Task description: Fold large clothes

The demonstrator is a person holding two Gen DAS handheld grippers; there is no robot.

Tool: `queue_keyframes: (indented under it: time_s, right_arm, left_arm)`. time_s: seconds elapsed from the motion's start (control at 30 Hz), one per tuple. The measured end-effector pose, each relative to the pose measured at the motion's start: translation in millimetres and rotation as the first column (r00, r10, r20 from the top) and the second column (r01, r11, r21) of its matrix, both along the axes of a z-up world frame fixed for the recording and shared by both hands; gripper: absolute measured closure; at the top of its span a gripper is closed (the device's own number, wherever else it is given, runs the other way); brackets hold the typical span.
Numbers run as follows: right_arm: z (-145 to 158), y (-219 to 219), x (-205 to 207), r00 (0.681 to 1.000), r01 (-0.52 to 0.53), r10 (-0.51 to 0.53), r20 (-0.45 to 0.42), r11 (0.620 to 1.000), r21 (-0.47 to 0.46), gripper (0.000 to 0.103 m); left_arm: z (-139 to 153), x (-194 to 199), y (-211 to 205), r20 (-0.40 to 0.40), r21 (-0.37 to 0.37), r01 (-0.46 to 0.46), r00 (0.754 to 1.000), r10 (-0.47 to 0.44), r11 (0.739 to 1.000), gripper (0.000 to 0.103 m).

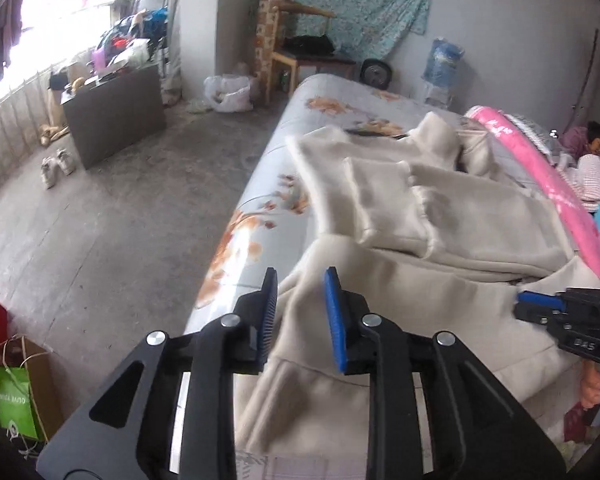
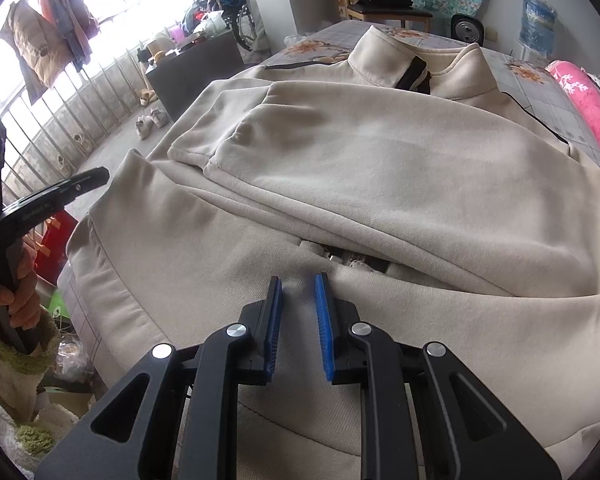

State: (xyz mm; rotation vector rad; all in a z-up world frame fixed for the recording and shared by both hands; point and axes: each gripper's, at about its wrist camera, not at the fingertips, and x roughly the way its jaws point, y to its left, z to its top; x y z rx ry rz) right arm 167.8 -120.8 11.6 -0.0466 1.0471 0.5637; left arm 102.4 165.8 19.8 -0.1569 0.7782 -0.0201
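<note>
A large beige zip jacket (image 1: pixel 440 216) lies on the bed, collar at the far end, both sleeves folded across its front; it fills the right wrist view (image 2: pixel 380 168). My left gripper (image 1: pixel 302 276) is open, its blue pads over the jacket's near left hem at the bed's edge, nothing between them. My right gripper (image 2: pixel 299 280) is open over the lower middle of the jacket, just short of the open zip gap (image 2: pixel 352 260). The right gripper also shows at the right edge of the left wrist view (image 1: pixel 540 306).
The bed (image 1: pixel 320 92) has a grey floral cover. A pink blanket (image 1: pixel 540 176) runs along its right side. A child (image 1: pixel 592 160) sits beyond it. Left is concrete floor with a dark cabinet (image 1: pixel 116 116), shoes (image 1: pixel 58 166) and a green bag (image 1: pixel 16 404).
</note>
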Motion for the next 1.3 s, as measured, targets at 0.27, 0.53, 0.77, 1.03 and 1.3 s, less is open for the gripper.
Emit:
queue_keyframes:
  time_s: [0.27,0.53,0.77,1.03,1.3]
  right_arm:
    - [-0.9,-6.8,3.7,0.999,0.013,-0.012,-0.030,0.998,0.054,0.087]
    - [25.8,-47.3,-14.7,0.997,0.064,-0.066,0.034,0.996,0.061,0.087]
    - [3.5,-115.8,-17.9,0.979,0.202,-0.200,0.024,0.970,-0.134,0.087]
    - [14.6,-213.1,-11.0,0.892,0.452,-0.448,0.064,0.878,-0.156,0.094]
    - [45.3,-162.9,-59.9,0.971,0.234,-0.229,0.066,0.969,-0.080,0.091]
  left_arm:
    - [-23.9,2.8,-109.2,-0.099,-0.199,0.388,0.905,-0.413,0.900,0.079]
    - [-36.9,12.2,-133.2,-0.151,-0.141,0.371,0.908,-0.390,0.918,0.084]
    - [-36.8,17.8,-131.3,-0.153,-0.124,0.367,0.911,-0.383,0.922,0.086]
    - [-36.6,17.2,-132.6,-0.150,-0.104,0.376,0.909,-0.388,0.921,0.087]
    - [-36.6,17.0,-132.5,-0.151,-0.104,0.377,0.909,-0.389,0.920,0.087]
